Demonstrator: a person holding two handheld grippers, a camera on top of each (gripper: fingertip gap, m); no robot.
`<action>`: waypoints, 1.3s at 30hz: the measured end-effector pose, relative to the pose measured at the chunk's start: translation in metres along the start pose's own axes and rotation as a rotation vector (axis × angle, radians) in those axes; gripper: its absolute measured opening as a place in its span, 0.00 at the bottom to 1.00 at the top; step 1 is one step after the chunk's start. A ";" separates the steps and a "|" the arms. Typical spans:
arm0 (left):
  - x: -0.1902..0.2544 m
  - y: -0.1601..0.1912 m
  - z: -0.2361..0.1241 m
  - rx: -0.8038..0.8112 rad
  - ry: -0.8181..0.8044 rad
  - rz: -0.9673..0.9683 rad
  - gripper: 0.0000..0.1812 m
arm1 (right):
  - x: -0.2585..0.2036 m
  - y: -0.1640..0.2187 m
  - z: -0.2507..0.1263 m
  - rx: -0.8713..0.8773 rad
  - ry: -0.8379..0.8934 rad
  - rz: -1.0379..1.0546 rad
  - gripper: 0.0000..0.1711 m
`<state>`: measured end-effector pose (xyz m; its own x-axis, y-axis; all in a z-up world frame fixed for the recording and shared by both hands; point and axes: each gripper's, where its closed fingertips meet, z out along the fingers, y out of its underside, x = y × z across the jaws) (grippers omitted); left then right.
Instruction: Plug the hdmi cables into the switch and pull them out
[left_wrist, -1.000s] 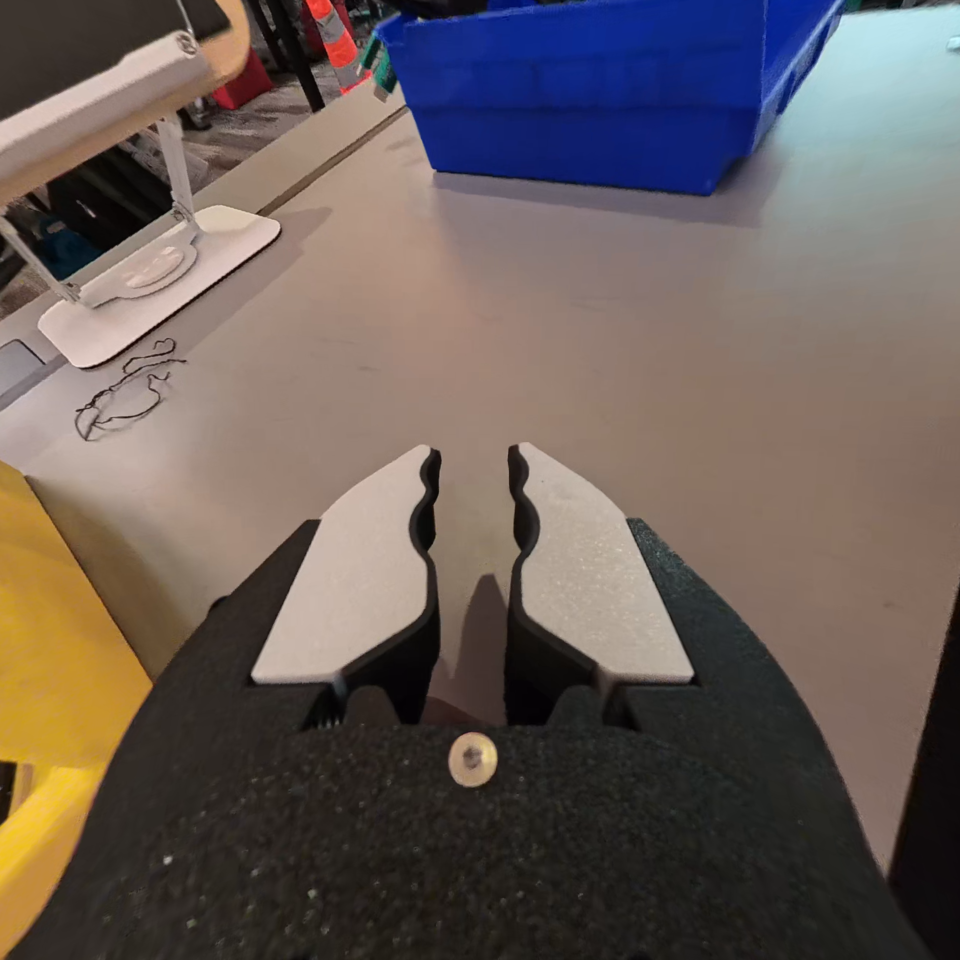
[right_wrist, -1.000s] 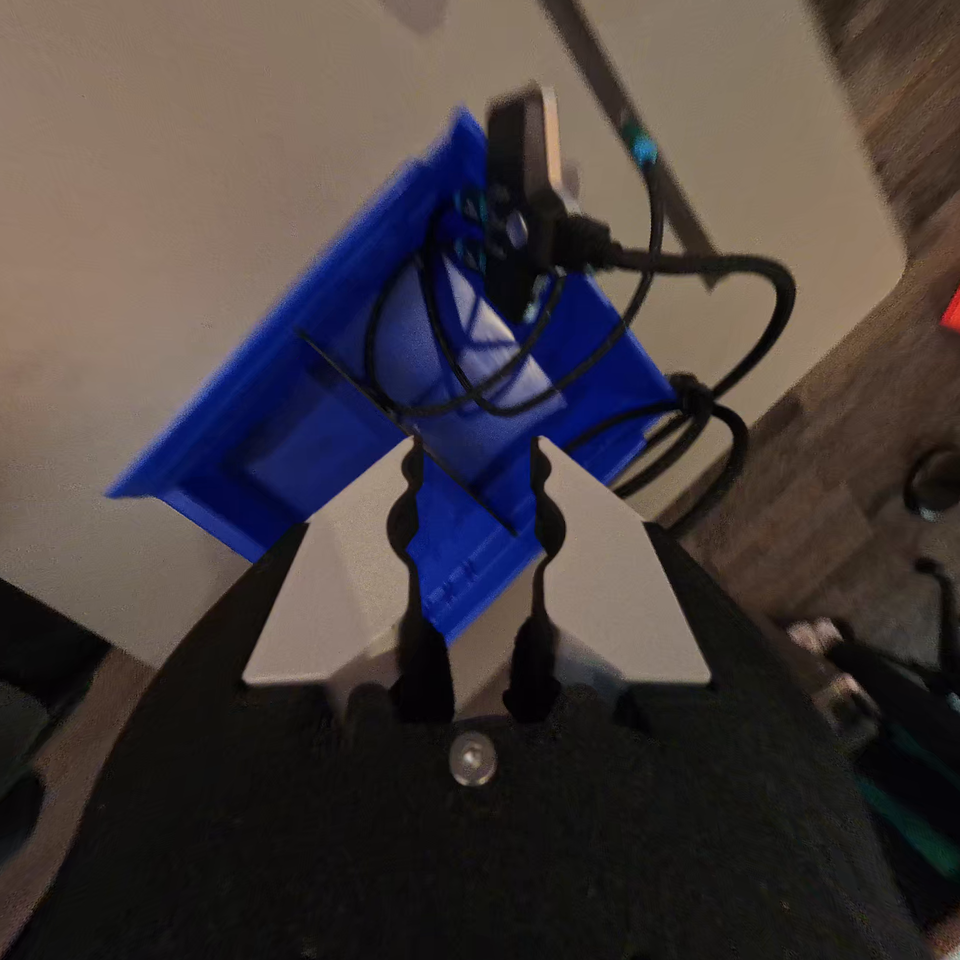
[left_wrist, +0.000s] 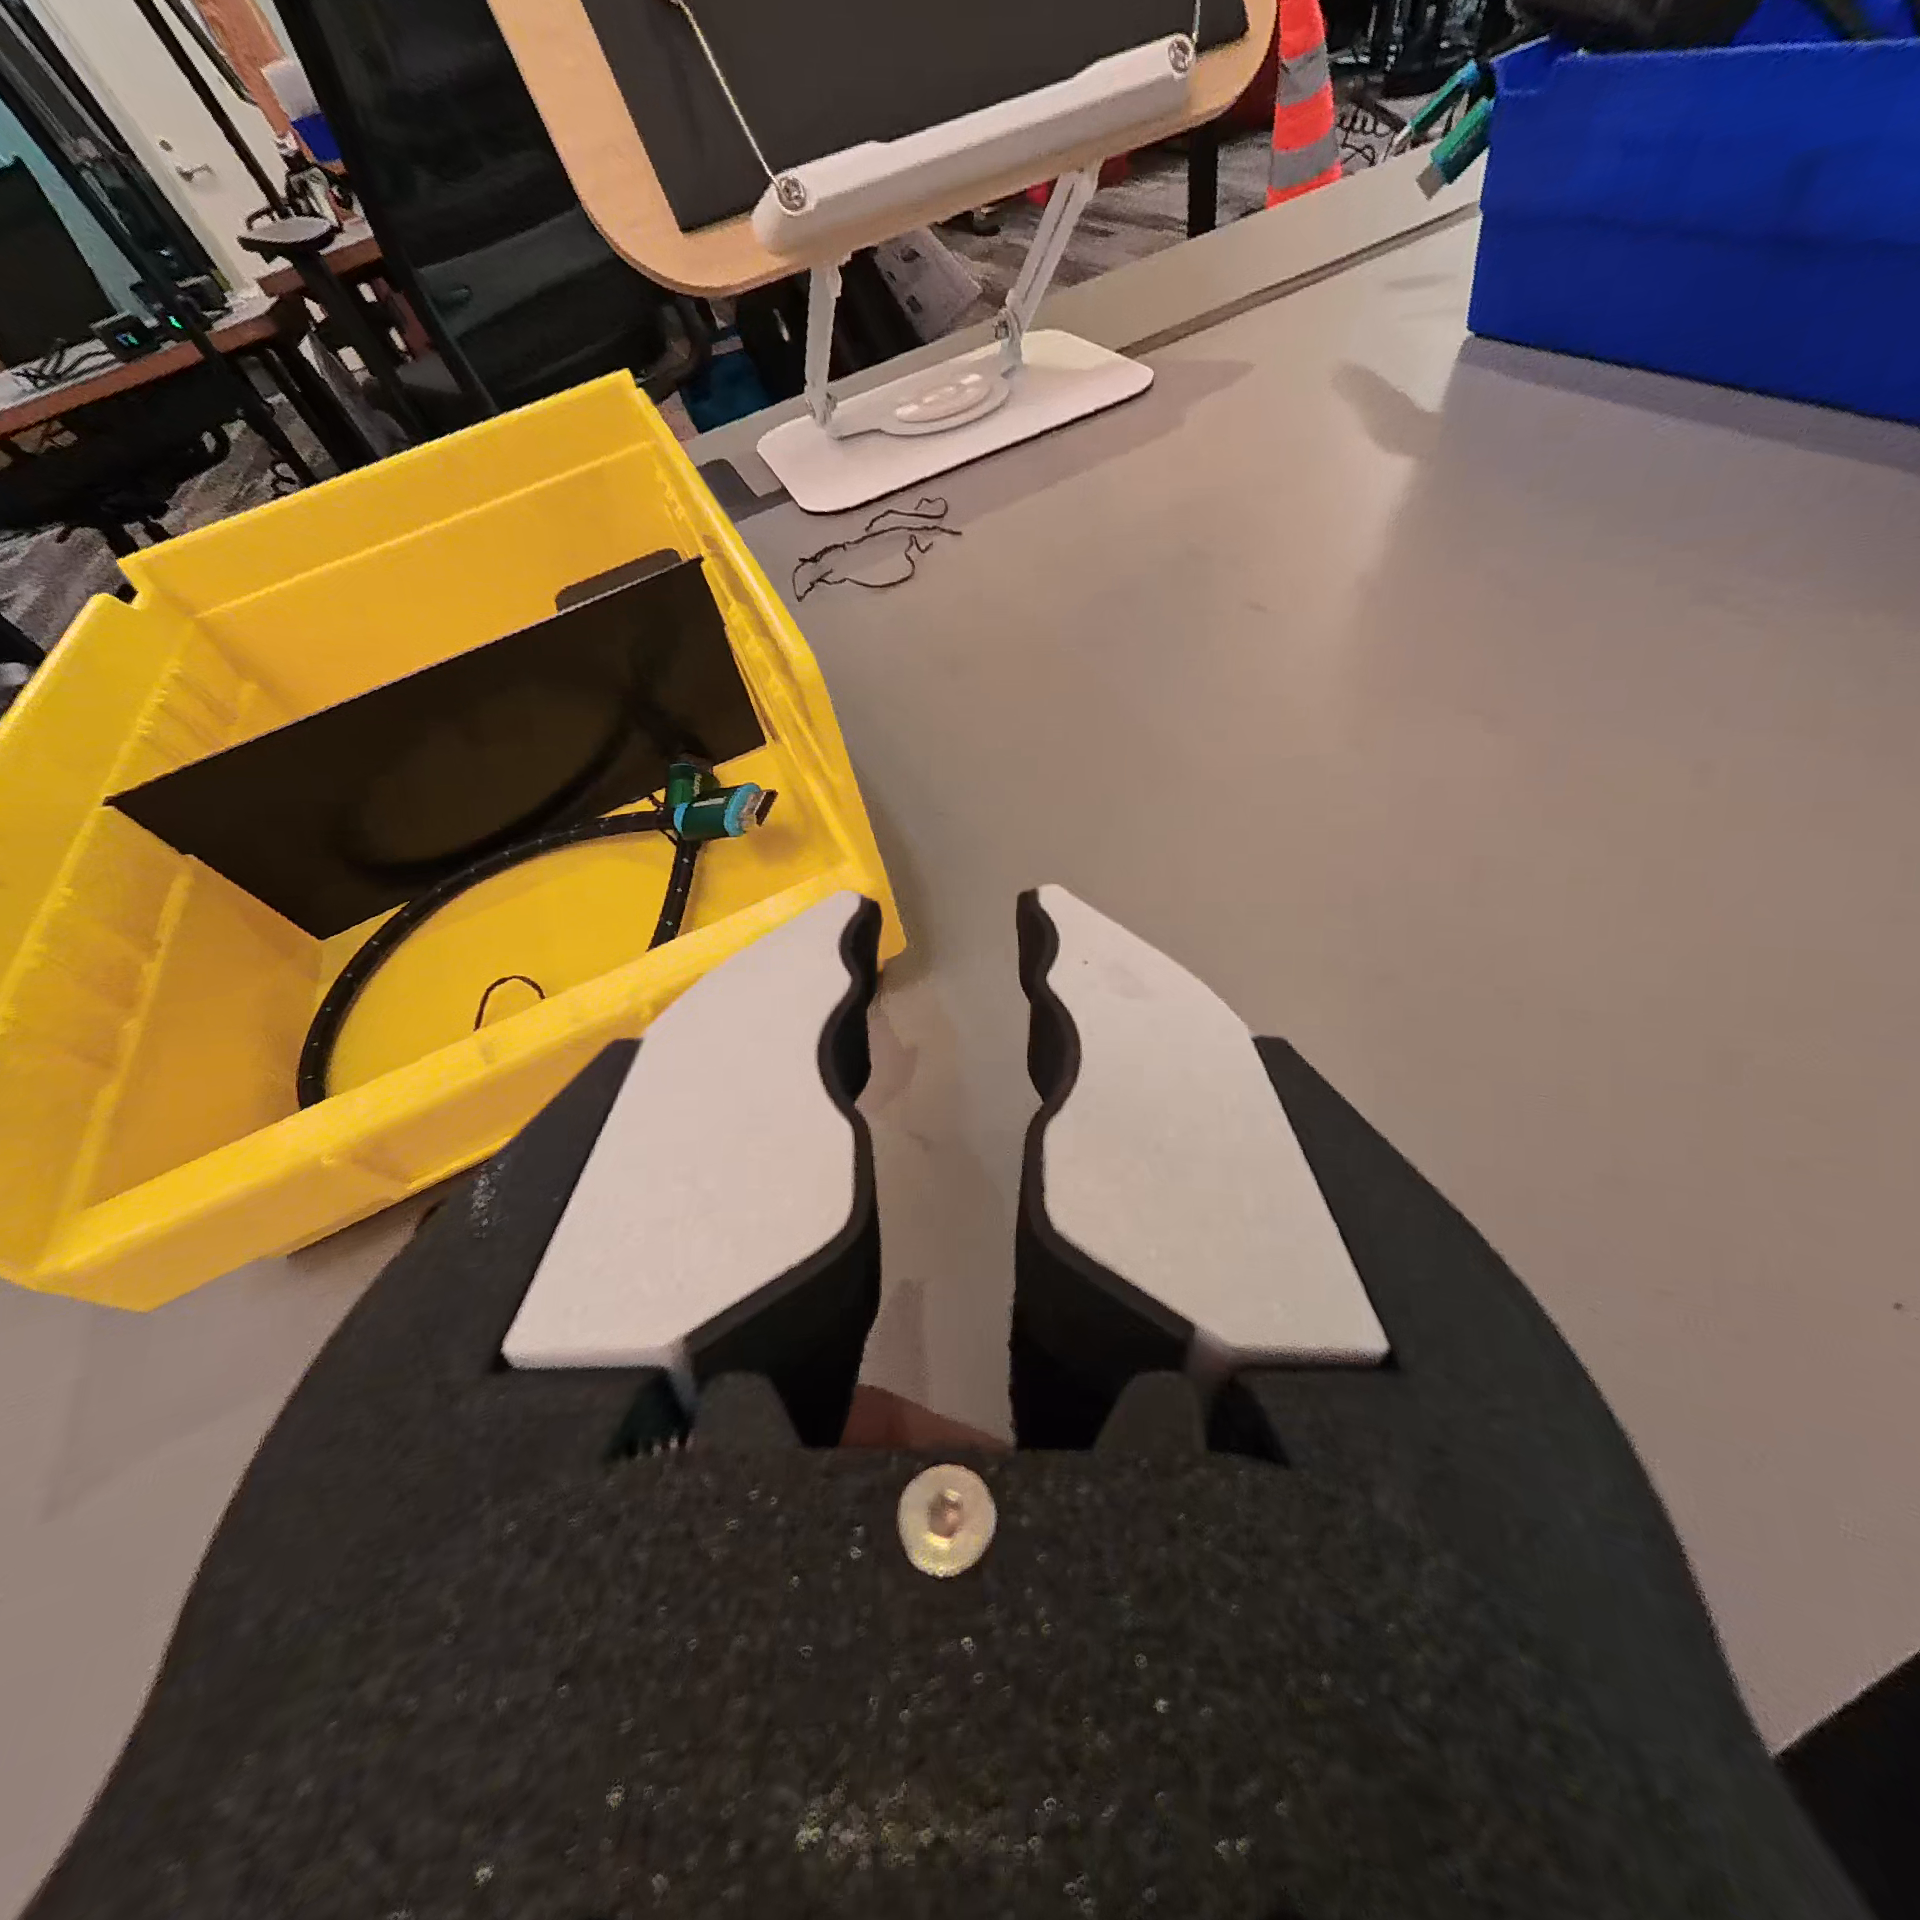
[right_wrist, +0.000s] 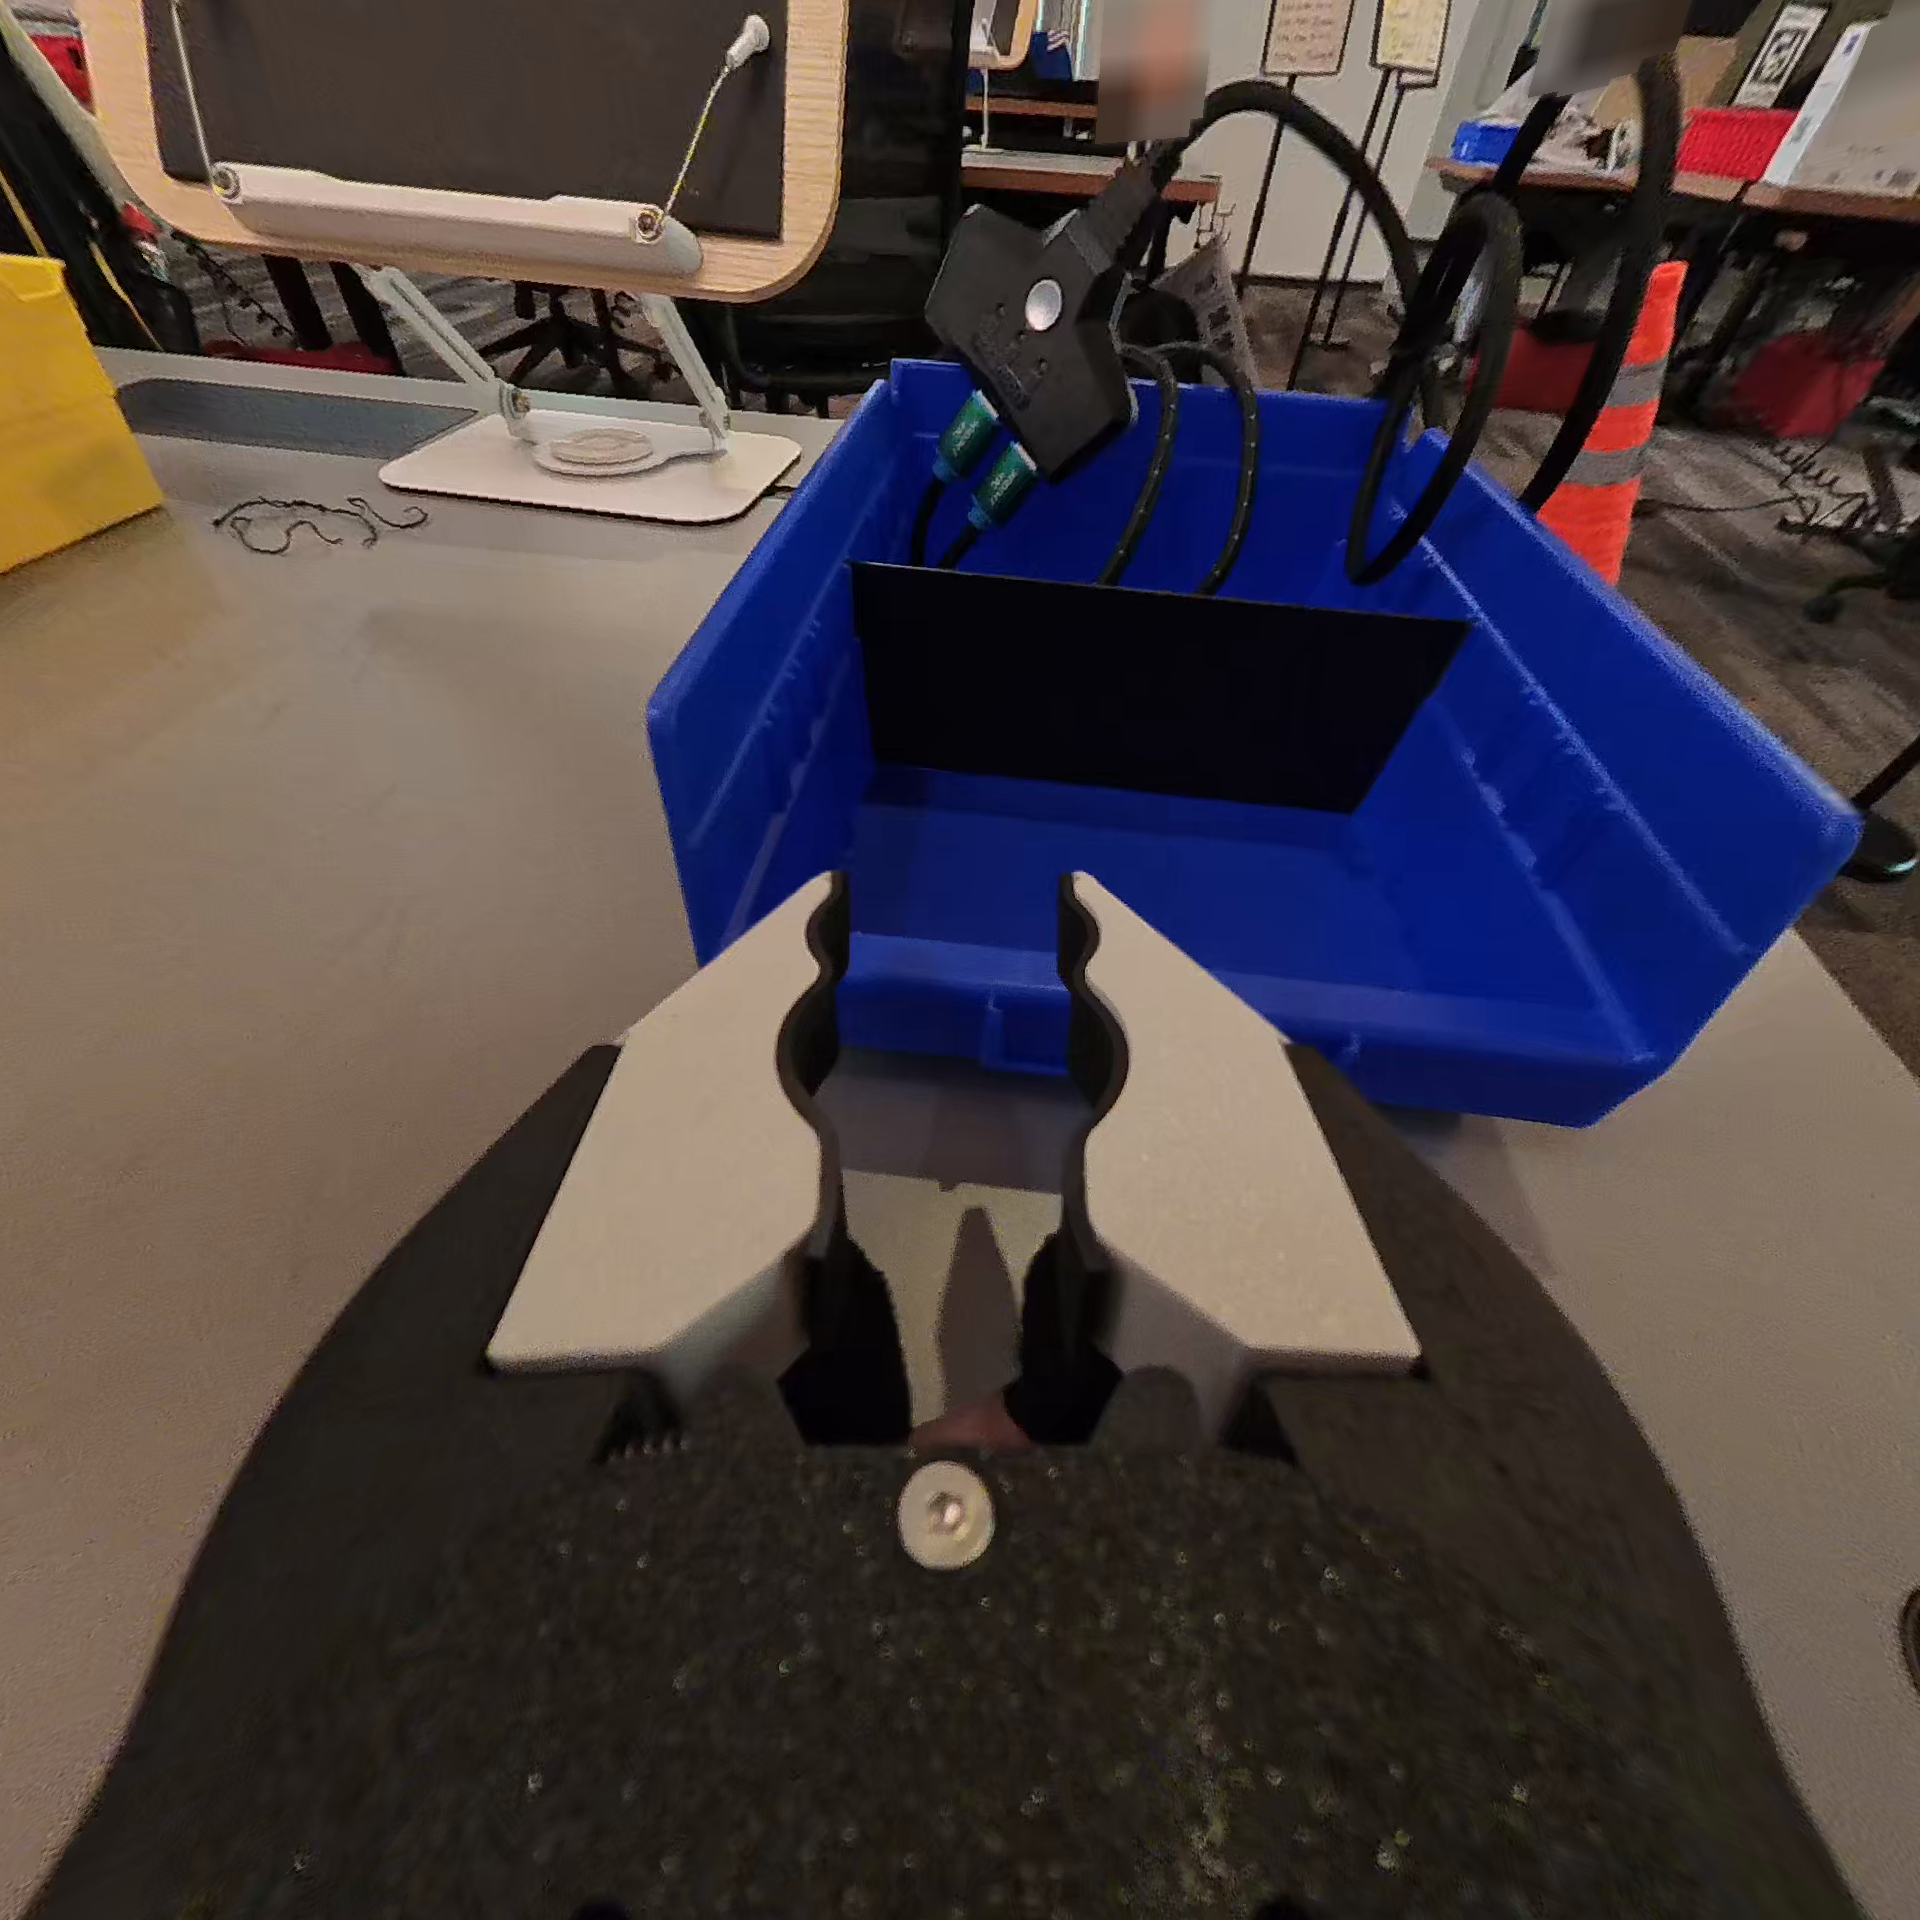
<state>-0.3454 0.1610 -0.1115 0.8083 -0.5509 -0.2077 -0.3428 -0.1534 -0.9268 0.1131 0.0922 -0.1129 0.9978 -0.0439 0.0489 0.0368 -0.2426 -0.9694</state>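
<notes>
A braided HDMI cable (left_wrist: 665, 826) with teal plugs is seen coiled in the yellow bin (left_wrist: 436, 1132), in front of its black divider (left_wrist: 436, 748), while the black switch (right_wrist: 1023, 332) hangs tilted above the far end of the blue bin (right_wrist: 1558, 831) with two teal plugs (right_wrist: 982, 457) seated in it. The left gripper (left_wrist: 945, 920) and right gripper (right_wrist: 951, 894) are both held apart and empty over the table (left_wrist: 1403, 831) near the blue bin. Compared with a second ago, the yellow bin's inside is now shown in the left view, and the blue bin is seen level rather than from above.

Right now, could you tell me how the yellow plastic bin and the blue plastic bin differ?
The yellow plastic bin holds a loose cable with its teal plug unconnected; the blue plastic bin has a black switch above its far rim with two teal plugs plugged in. Both have a black divider.
</notes>
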 end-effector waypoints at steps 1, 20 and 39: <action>0.001 0.000 0.001 -0.004 0.004 0.004 0.14 | 0.002 0.000 -0.001 0.007 0.010 -0.018 0.23; -0.082 -0.062 0.057 -0.168 0.144 0.059 0.20 | 0.064 0.030 -0.068 -0.046 0.216 0.061 0.22; -0.148 0.005 0.245 -0.937 0.503 -0.603 0.39 | 0.041 0.041 -0.047 -0.116 0.143 0.069 0.23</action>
<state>-0.3492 0.4427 -0.1622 0.7527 -0.4114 0.5140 -0.3575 -0.9110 -0.2056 0.1530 0.0352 -0.1396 0.9795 -0.1999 0.0251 -0.0461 -0.3436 -0.9380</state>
